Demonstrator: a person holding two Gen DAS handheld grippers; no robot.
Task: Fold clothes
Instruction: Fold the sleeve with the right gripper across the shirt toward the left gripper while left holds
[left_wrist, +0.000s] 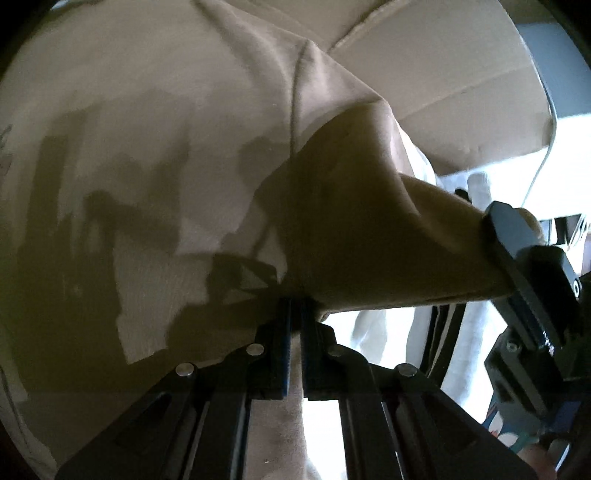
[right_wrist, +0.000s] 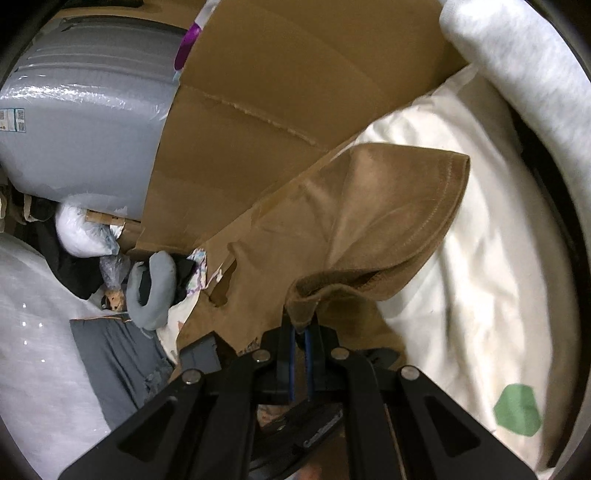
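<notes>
Up close in the left wrist view, the left claw (left_wrist: 294, 314) is pinched nearly shut at lower centre, its blue-lined pads gripping an edge of the tan garment (left_wrist: 229, 122). That cloth fills most of the frame, spreading up and left with shadows of the rig across it. A fold of it stretches toward the right edge, where the right claw (left_wrist: 496, 225) clamps it too, fingers together on the fabric. Behind the cloth, at upper right, a cardboard sheet (left_wrist: 461, 66) leans, and pale cloth (left_wrist: 373, 339) shows below the stretched fold.

Over in the right wrist view, the right claw (right_wrist: 300, 326) sits at lower centre, all but closed on a hemmed edge of the garment (right_wrist: 388, 206), which rises up and right from the pads with its stitched hem curling over. A white sheet (right_wrist: 487, 266) with a green patch (right_wrist: 517, 410) lies under it on the right. Cardboard (right_wrist: 288, 92) covers the upper middle. At the upper left stands a grey wrapped case (right_wrist: 85, 125); below it lie a grey neck pillow (right_wrist: 155, 291) and dark clutter. A grey cloth roll (right_wrist: 524, 62) crosses the upper right.
</notes>
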